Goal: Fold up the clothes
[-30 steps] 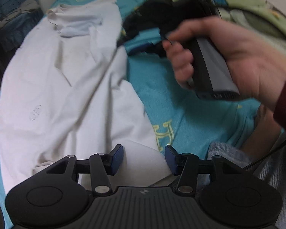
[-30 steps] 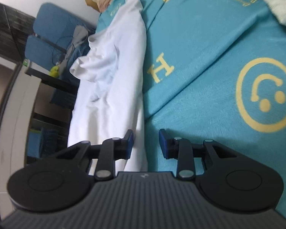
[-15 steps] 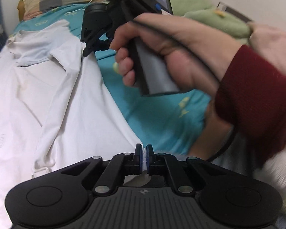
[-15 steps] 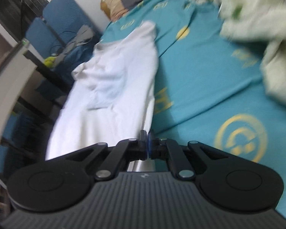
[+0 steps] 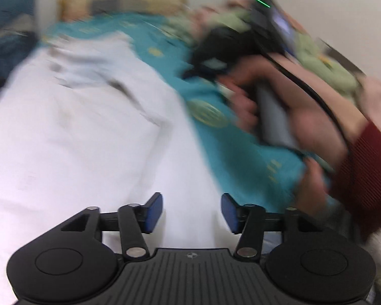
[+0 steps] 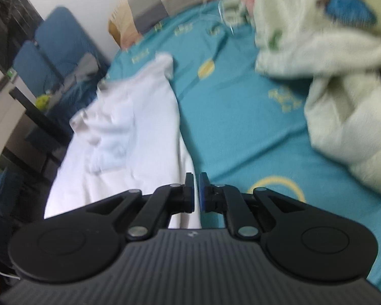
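Observation:
A white shirt lies spread on a teal bed sheet; it also shows in the right wrist view. My left gripper is open and empty, just above the shirt's near hem. My right gripper is shut on the white shirt's right edge, with white cloth between the pads. The right gripper and the hand holding it appear in the left wrist view, blurred, above the sheet to the right of the shirt.
A pale green blanket is heaped on the right of the bed. A checked pillow lies at the head. Blue chairs and dark furniture stand off the bed's left side. The sheet has yellow prints.
My left gripper, shut on the shirt hem half a second ago, has opened. My right gripper stays shut on the shirt's edge and has moved forward. Both views are motion-blurred.

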Action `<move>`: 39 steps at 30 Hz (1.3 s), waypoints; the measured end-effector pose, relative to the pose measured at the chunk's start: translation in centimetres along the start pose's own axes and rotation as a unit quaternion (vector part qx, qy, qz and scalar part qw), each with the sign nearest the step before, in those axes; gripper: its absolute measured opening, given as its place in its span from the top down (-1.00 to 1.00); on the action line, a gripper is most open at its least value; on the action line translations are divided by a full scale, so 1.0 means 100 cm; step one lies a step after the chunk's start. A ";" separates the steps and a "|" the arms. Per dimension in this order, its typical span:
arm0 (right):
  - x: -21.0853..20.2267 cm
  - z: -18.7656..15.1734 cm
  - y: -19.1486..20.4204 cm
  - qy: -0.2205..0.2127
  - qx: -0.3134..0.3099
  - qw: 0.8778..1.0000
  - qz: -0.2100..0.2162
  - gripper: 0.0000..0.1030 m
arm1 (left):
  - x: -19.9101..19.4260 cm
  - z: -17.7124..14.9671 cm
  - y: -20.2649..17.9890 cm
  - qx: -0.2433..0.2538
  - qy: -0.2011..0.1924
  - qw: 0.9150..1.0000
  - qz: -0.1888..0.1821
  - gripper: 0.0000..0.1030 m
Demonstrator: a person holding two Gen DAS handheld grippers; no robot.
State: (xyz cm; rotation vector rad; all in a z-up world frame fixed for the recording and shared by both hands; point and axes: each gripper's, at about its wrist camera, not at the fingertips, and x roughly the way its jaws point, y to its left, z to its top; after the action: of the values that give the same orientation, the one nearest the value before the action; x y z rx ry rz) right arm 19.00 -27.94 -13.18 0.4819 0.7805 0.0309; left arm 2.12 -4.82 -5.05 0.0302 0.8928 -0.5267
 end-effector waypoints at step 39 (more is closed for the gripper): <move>0.006 -0.018 0.074 0.002 -0.111 0.989 0.101 0.09 | -0.050 0.007 0.137 -0.223 -0.046 0.973 0.043 -0.54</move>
State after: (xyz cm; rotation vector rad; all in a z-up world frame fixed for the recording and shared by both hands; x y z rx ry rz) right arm 19.28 -20.43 -11.52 0.3468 0.7192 0.3046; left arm 6.22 9.10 -3.50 -0.3599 0.8983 -0.2369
